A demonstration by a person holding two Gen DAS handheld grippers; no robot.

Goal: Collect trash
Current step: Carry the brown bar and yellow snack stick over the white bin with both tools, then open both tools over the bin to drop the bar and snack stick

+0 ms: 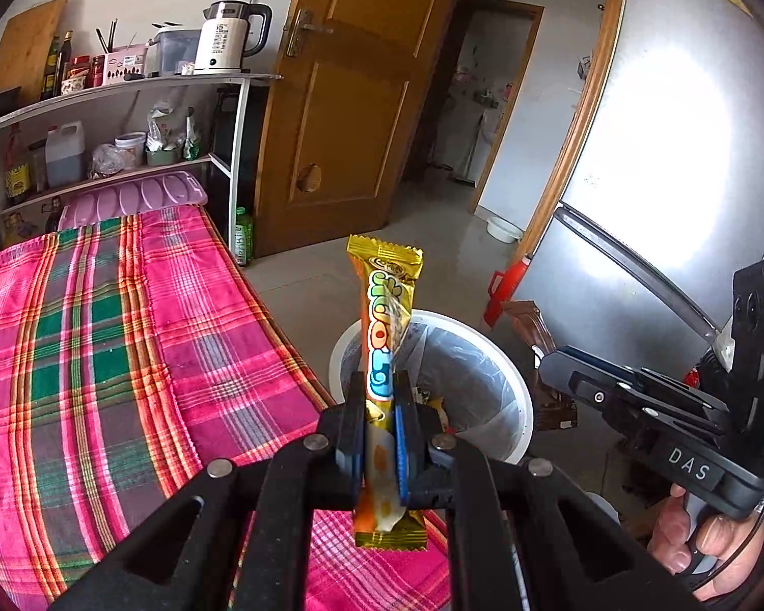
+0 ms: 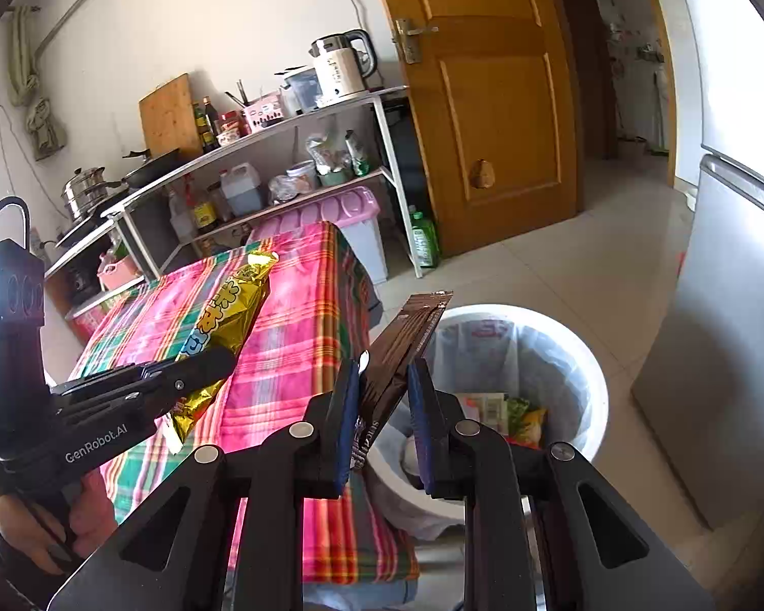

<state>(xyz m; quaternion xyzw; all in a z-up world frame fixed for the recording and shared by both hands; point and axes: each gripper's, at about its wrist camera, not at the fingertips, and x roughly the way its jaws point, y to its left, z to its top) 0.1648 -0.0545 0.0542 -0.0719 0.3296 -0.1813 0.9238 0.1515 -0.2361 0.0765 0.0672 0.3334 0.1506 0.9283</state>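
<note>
My left gripper (image 1: 379,379) is shut on a gold snack wrapper (image 1: 387,300) that stands upright between its pads, over the edge of the plaid table and just before the white trash bin (image 1: 514,382). My right gripper (image 2: 384,364) is shut on a dark brown wrapper (image 2: 412,336), which slants up over the near left rim of the bin (image 2: 593,371). The bin has a plastic liner and holds several pieces of trash (image 2: 514,412). In the right wrist view the left gripper (image 2: 226,356) shows at the left with the gold wrapper (image 2: 229,310). The left wrist view shows the right gripper (image 1: 547,364) beside the bin.
A table under a pink and green plaid cloth (image 1: 102,356) stands left of the bin. Behind it are a shelf rack (image 1: 127,86) with a kettle (image 1: 229,35), bottles and jars. A wooden door (image 1: 351,102) stands open, with a green bottle (image 1: 243,237) at its foot. A silver refrigerator (image 2: 728,356) flanks the bin on the right.
</note>
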